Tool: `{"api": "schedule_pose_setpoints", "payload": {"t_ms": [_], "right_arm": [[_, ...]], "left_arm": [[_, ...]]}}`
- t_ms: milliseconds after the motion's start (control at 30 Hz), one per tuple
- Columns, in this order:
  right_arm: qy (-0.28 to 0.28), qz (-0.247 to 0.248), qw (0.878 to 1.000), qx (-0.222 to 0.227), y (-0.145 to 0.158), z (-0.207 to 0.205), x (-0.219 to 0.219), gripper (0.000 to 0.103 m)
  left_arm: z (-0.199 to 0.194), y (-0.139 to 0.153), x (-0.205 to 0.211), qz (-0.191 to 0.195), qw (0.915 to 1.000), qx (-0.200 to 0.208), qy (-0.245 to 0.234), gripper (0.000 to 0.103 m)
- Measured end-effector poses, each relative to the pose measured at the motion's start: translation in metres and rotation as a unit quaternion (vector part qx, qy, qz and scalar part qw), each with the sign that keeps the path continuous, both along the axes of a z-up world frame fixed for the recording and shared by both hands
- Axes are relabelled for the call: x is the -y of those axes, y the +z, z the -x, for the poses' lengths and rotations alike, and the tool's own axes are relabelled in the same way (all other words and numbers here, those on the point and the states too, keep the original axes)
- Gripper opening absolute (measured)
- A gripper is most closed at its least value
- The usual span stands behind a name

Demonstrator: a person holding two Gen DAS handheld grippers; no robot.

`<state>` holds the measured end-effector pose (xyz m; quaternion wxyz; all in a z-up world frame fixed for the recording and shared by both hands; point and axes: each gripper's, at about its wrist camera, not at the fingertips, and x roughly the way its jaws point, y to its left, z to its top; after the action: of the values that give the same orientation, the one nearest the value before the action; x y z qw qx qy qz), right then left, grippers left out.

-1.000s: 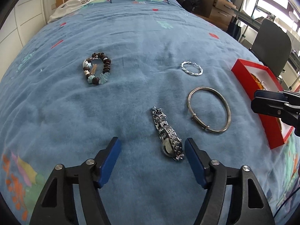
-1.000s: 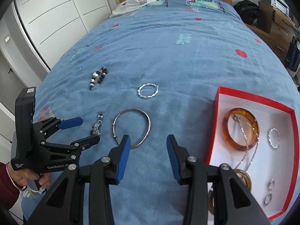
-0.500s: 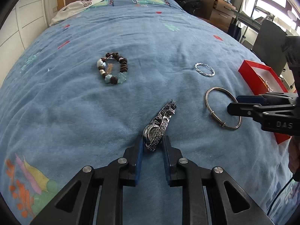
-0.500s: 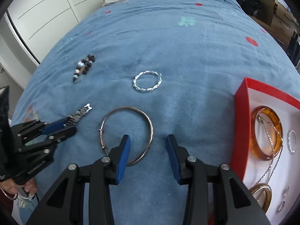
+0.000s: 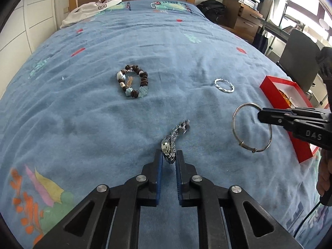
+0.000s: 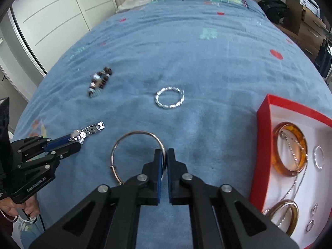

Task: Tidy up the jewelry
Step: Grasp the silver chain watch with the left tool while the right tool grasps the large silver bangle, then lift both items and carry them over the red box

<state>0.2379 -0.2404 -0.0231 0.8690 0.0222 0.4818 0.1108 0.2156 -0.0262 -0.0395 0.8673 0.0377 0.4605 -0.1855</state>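
Both hand-held grippers have just been closing and each now has a piece between its pads: the left hand-held gripper (image 5: 168, 161) is clamped on the watch (image 5: 169, 148), the right hand-held gripper (image 6: 165, 157) is pinched on the rim of the bangle (image 6: 124, 143). Risks: the watch is caught only at its case end, with the band trailing out beyond the tips, so it may swing or slide out in transit. The bangle is thin wire held at one point and hangs tilted, so it could pivot or slip. Red box (image 6: 261, 145) sits right of the bangle, near the bed (image 5: 83, 124) edge on that side, and already holds the amber bangle (image 6: 290, 148) and a chain, so a drop may snag them or clip the box wall. Plenty of open bedspread between bangle and box. The twisted ring (image 6: 169, 100) and bead bracelet (image 5: 132, 84) lie further up the bed from the box, out of the way.
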Motion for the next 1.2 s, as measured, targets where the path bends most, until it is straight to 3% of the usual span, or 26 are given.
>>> {"api": "schedule_pose_setpoints", "payload": {"t_ms": [200, 567, 967, 1200], "right_arm": [[-0.013, -0.006, 0.999, 0.038, 0.033, 0.016, 0.012, 0.005], [-0.063, -0.003, 0.995, 0.081, 0.082, 0.055, 0.072, 0.005], [-0.126, 0.005, 0.987, 0.104, 0.103, 0.096, 0.155, 0.005], [-0.163, 0.014, 0.982, 0.099, 0.101, 0.110, 0.201, 0.005]], "left_arm": [[0.005, 0.020, 0.001, 0.004, 0.9999, 0.014, 0.003, 0.011], [0.022, 0.057, 0.030, 0.021, 0.9987, 0.038, -0.026, 0.010], [0.033, 0.114, 0.124, 0.073, 0.9893, 0.065, -0.108, 0.010], [0.038, 0.123, 0.191, 0.092, 0.9807, 0.060, -0.162, 0.010]]}}
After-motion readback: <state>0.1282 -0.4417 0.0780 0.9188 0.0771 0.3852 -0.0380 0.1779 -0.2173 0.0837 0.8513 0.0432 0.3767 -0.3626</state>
